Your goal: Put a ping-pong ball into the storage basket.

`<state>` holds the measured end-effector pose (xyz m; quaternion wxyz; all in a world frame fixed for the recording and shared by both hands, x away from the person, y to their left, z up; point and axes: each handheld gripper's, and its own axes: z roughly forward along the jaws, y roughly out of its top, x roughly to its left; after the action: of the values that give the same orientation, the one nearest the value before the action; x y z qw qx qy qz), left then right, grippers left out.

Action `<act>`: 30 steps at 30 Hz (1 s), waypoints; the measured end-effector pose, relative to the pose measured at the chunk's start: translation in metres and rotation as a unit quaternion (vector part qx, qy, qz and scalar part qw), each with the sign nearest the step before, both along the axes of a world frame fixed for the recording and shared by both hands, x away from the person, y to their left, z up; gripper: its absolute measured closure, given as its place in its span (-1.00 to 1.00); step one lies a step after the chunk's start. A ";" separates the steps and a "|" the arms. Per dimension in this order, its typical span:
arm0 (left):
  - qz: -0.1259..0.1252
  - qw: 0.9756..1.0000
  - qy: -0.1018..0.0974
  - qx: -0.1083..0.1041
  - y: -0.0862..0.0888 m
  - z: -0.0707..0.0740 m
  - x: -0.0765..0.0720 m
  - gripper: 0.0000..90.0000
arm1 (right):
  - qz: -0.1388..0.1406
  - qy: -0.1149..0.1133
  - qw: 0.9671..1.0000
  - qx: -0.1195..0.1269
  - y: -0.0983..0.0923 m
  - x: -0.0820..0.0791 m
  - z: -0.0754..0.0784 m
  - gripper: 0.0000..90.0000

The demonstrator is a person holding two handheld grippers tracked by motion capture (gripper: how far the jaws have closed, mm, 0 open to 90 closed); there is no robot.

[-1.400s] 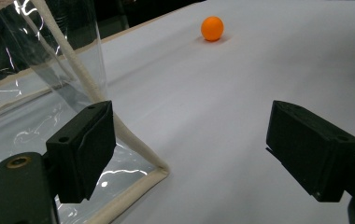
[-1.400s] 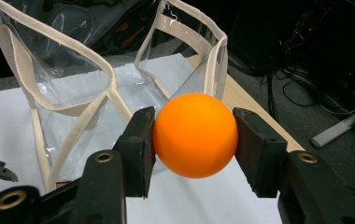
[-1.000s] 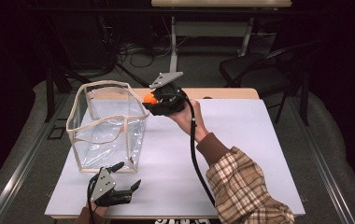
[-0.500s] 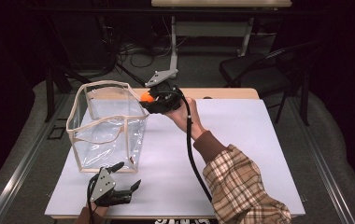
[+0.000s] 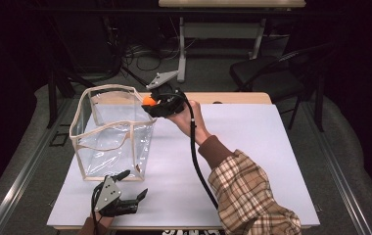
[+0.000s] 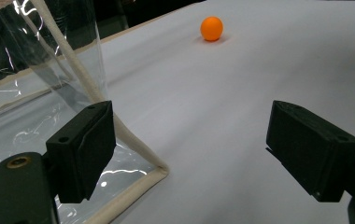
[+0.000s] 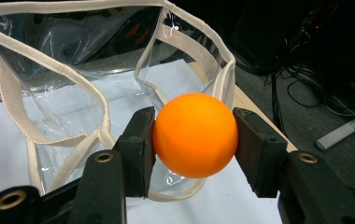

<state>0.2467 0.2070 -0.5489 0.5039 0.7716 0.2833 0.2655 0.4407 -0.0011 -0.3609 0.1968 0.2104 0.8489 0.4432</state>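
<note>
The right gripper (image 7: pixel 192 135) clamps an orange ball (image 7: pixel 195 134) across its middle, at the bag's (image 5: pixel 110 134) far right rim. The ball looks light, hard and smooth, likely to roll or slip, so a centred grip suits it. The left gripper (image 6: pixel 189 149) rests wide open and empty near the bag's near corner. Since the earlier frames the ball has edged left toward the opening
</note>
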 end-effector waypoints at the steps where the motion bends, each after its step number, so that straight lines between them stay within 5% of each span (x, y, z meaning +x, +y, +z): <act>1: -0.002 1.000 0.000 0.000 0.000 0.000 0.000 -0.65 | 0.000 0.001 1.000 -0.001 0.002 0.000 0.000 0.13; 30: -0.001 1.000 0.001 -0.001 0.000 0.000 0.000 -0.65 | 0.014 0.031 0.999 -0.020 0.035 0.008 -0.014 0.13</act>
<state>0.2467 0.2072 -0.5491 0.5046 0.7716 0.2836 0.2639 0.4491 0.0335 -0.3751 0.1682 0.2083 0.8662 0.4219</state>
